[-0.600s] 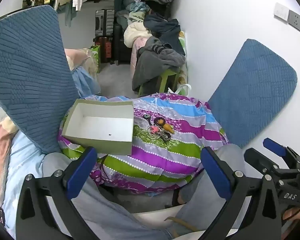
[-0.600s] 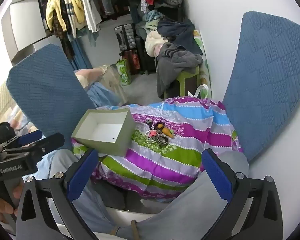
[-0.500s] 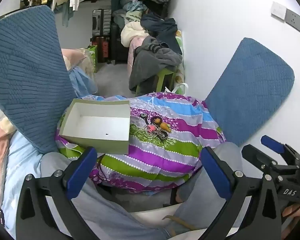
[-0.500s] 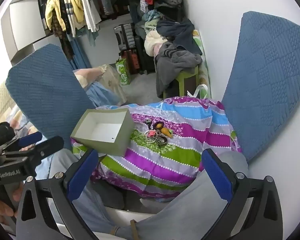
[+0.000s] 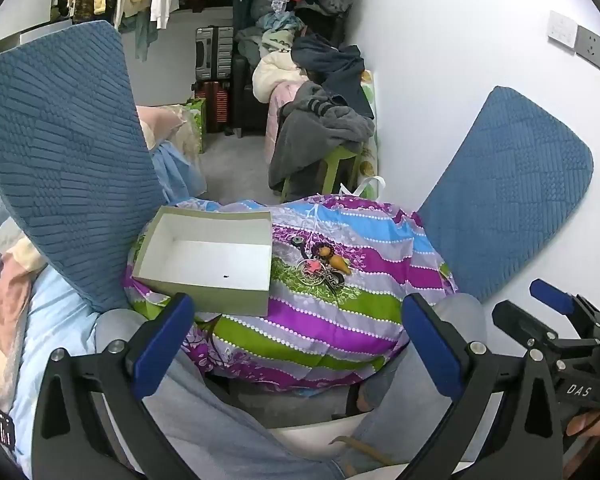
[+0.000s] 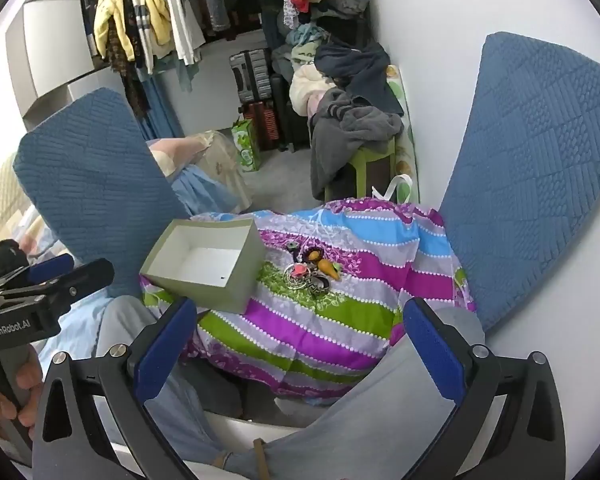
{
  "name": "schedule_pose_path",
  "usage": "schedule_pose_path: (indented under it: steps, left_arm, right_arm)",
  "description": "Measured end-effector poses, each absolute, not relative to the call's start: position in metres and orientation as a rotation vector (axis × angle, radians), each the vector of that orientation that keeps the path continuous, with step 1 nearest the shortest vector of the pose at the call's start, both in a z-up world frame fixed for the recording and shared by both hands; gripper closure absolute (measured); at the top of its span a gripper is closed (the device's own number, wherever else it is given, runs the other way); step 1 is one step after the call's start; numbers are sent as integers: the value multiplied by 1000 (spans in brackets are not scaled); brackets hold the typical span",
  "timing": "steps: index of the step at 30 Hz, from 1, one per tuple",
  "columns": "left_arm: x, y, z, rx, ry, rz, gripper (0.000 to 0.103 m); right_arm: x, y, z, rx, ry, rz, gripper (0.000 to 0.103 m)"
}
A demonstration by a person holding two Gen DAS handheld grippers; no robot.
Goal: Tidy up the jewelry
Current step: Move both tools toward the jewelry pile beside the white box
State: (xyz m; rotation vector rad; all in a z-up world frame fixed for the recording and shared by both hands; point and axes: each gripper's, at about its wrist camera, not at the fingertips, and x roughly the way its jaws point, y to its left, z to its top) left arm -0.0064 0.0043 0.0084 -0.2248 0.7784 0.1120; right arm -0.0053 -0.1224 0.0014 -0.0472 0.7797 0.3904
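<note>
Both tools, left [image 5: 294,340] and right [image 6: 296,342], angle downward, spread wide, empty; jewelry [image 5: 320,266] lies beyond.

Jewelry and box on a striped cushion

A small jewelry heap [image 5: 320,268] (rings, orange and pink pieces) lies just right of the open, empty grey-green box [image 5: 208,260].

Your left gripper [image 5: 296,340] and right gripper [image 6: 296,344] are black frames with 2 blue pads and silver screws each. You wear light grey trousers [image 6: 380,420]
</note>
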Motion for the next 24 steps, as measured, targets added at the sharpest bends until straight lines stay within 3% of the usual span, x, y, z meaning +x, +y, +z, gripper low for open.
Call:
schedule_pose_path:
  steps: [24]
  left_arm:
    - [-13,12,7,-234,769,127,0]
  right_arm:
    - [-10,-127,3,-49,771,388,0]
